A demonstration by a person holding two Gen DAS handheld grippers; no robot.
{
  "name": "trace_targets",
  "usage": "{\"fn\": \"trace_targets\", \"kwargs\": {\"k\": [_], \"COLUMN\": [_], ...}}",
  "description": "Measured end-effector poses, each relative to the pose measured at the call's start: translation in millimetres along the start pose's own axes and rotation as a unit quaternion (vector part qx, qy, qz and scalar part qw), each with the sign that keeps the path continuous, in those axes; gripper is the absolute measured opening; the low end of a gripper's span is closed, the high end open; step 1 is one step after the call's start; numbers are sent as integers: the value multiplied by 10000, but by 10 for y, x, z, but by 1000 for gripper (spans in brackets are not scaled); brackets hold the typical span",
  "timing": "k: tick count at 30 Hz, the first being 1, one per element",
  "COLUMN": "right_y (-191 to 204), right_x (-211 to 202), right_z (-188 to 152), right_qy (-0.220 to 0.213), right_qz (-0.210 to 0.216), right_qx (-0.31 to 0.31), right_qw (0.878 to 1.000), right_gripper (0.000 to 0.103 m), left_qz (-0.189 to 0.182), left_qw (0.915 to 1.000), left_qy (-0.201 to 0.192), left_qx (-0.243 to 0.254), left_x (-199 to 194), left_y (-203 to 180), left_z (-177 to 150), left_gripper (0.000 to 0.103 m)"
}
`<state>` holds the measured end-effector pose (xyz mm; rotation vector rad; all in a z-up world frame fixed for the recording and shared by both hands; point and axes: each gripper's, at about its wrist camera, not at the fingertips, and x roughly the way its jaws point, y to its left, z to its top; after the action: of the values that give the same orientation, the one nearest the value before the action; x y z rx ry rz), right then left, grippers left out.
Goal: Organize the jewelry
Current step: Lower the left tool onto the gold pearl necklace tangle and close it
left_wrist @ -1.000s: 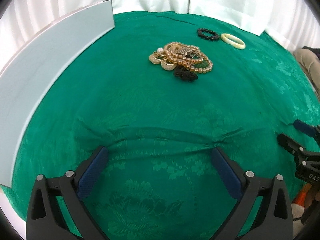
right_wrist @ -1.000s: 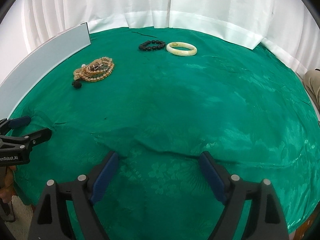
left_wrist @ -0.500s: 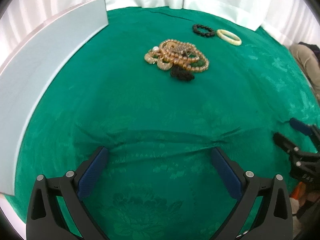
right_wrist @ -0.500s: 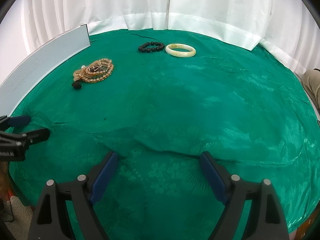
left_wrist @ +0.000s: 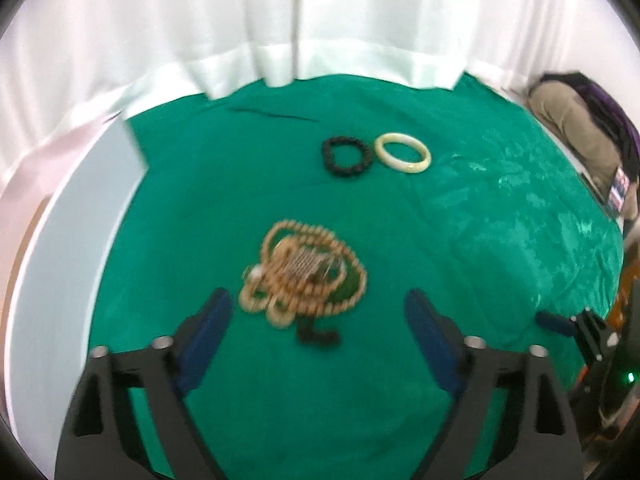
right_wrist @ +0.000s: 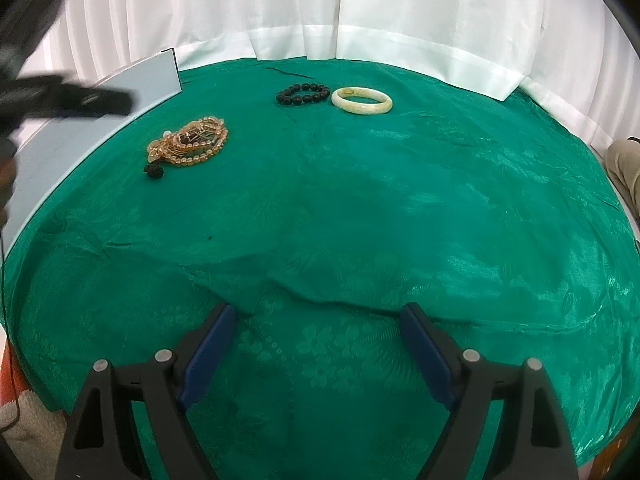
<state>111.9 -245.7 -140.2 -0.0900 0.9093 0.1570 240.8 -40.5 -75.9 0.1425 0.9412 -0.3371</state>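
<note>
Worktop: green patterned cloth (right_wrist: 400, 208) covers the whole surface, creased in front of the right tool; white curtains (right_wrist: 400, 12) hang behind it.
Beaded heap: tangled pile of amber-gold bead strands with a black tassel (left_wrist: 302, 274) lies on the cloth just ahead of the left tool's fingertips, blurred in the left wrist view; the same pile (right_wrist: 188, 142) sits at the left of the right wrist view.
Bracelets: black round-bead bracelet (right_wrist: 302, 93) and pale cream jade-like bangle (right_wrist: 362, 100) lie side by side near the far edge, well apart from the heap.
Panel: flat pale grey board (right_wrist: 80, 120) runs along the left edge.
Left tool (left_wrist: 318, 312): released, jaws have just been narrowing, nothing gripped, bare cloth between the blue pads.
Right tool (right_wrist: 318, 330): released, spread wide over the cloth fold, nothing between its pads.
</note>
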Motion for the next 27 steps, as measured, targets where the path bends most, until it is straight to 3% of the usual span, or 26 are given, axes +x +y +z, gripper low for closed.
{"fn": "trace_targets", "kwargs": {"k": [3,5,8,15,17,21,22,23,27], "right_y": [2,3,6,13,14,17,16,17,13], "right_x": [0,-2,-1,-11,-11,-5,-5,-6,-5], "right_z": [2,2,3,-6,-7,-2,-3,-5,-6], "right_qy": [3,6,-1,-30,-28,-32,-30,-28,-29], "right_qz": [-1,6,16,28,32,28,28,29,28], "right_qx": [3,-3,-16,-26,-24,-19,-18,-16,-14], "right_qw": [10000,10000,10000,10000,10000,10000,10000,10000,10000], "right_gripper": [87,87,87,87,88,88,89,89,89], "left_qz": [25,138,281,-96,-119,-194,-229,-243,-484], "left_qw": [9989,9971,9952,9975,9976,9979,9979,9982,9964], "left_qy": [185,353,526,640,657,623,590,492,182], "left_qx": [419,662,772,287,169,-56,-154,-239,-665], "left_x": [287,477,671,813,834,807,778,722,425], "left_y": [-128,-175,-157,47,98,150,168,189,319], "left_z": [117,136,139,124,129,140,153,175,261], "left_gripper": [77,63,58,50,40,32,18,12,7]}}
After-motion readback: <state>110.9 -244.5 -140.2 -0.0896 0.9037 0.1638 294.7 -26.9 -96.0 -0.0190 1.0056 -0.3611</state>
